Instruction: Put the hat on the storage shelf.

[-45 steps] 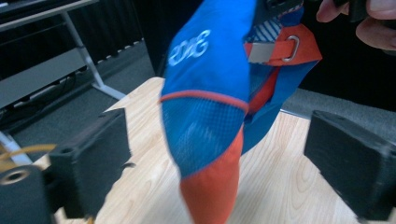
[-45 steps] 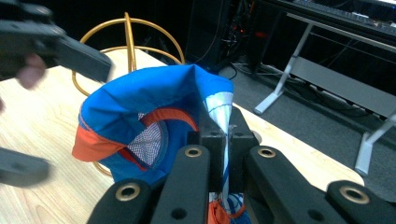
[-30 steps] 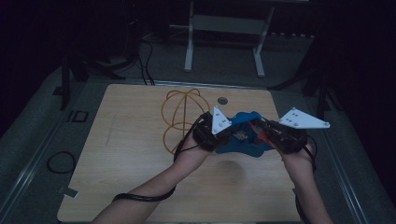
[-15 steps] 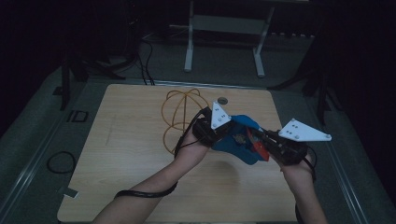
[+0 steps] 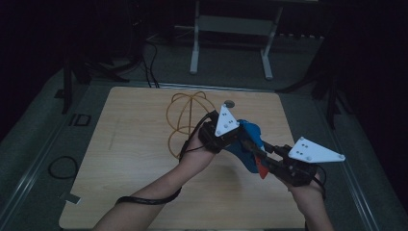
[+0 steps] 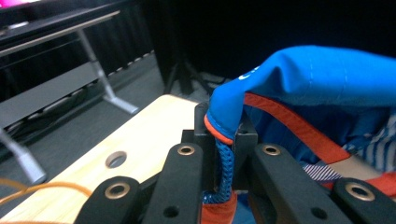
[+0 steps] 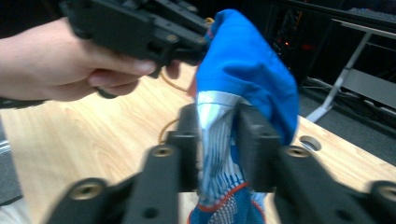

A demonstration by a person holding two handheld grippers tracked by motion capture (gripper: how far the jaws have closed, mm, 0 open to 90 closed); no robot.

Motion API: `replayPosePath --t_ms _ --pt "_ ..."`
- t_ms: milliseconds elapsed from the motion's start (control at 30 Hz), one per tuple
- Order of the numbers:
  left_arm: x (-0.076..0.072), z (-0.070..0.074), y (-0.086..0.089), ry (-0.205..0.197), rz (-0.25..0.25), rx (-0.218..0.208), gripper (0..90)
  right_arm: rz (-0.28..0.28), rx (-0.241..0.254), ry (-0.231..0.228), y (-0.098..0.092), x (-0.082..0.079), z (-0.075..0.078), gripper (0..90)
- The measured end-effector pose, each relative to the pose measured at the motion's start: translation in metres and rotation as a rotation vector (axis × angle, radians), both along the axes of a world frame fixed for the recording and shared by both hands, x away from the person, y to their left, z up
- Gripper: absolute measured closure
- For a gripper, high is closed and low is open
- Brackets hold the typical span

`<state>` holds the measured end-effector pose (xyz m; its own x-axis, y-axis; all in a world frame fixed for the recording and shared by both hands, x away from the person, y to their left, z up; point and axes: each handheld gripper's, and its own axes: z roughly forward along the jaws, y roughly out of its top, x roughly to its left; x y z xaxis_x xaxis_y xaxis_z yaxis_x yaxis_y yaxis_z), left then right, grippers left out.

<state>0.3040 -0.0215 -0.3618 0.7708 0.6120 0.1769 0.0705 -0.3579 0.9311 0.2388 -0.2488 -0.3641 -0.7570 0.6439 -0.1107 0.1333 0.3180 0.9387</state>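
Above wooden table (image 5: 134,159), blue garment (image 5: 248,144) stretches between both tools.

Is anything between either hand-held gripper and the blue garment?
Nothing visible. The left hand-held gripper is clamped directly on the blue garment's orange-trimmed edge. The right hand-held gripper has striped fabric between its jaws, which have just been opening.

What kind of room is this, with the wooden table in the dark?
Probably a workshop or lab for recording hand work. A light wooden table with a round cable hole stands on grey floor, black cables trail behind it, and a grey metal desk frame stands beyond.
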Motion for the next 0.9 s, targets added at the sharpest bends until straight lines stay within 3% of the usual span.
replayPosePath --t_ms 133,200,233,400,500,533,667,733,900 --pt "0.003 0.000 0.008 0.015 -0.011 -0.022 86.1 0.027 0.029 0.003 -0.004 -0.013 -0.001 56.3" --pt "0.006 -0.003 0.012 0.034 -0.026 -0.056 86.1 0.030 0.030 -0.009 -0.008 -0.019 0.001 55.3" --pt "0.007 -0.004 0.015 0.036 -0.061 -0.084 86.1 0.029 0.037 -0.018 -0.011 -0.022 0.002 55.1" --pt "0.003 -0.005 0.024 -0.041 -0.133 -0.091 86.1 -0.008 0.048 -0.029 -0.029 -0.022 0.000 55.1" --pt "0.001 -0.005 0.029 -0.081 -0.207 -0.105 86.0 -0.031 0.041 -0.010 -0.037 -0.016 -0.007 56.3" --pt "0.001 -0.005 0.032 -0.090 -0.245 -0.127 86.0 -0.040 0.036 -0.005 -0.038 -0.014 -0.010 56.5" --pt "0.000 -0.008 0.038 -0.116 -0.342 -0.158 86.0 -0.035 0.046 0.004 -0.042 -0.012 -0.014 57.7" --pt "0.001 -0.009 0.040 -0.115 -0.390 -0.173 86.0 -0.011 0.052 0.002 -0.041 -0.014 -0.016 57.6" --pt "0.003 -0.010 0.042 -0.065 -0.477 -0.242 86.0 0.060 0.025 0.001 -0.027 -0.019 -0.020 54.9"
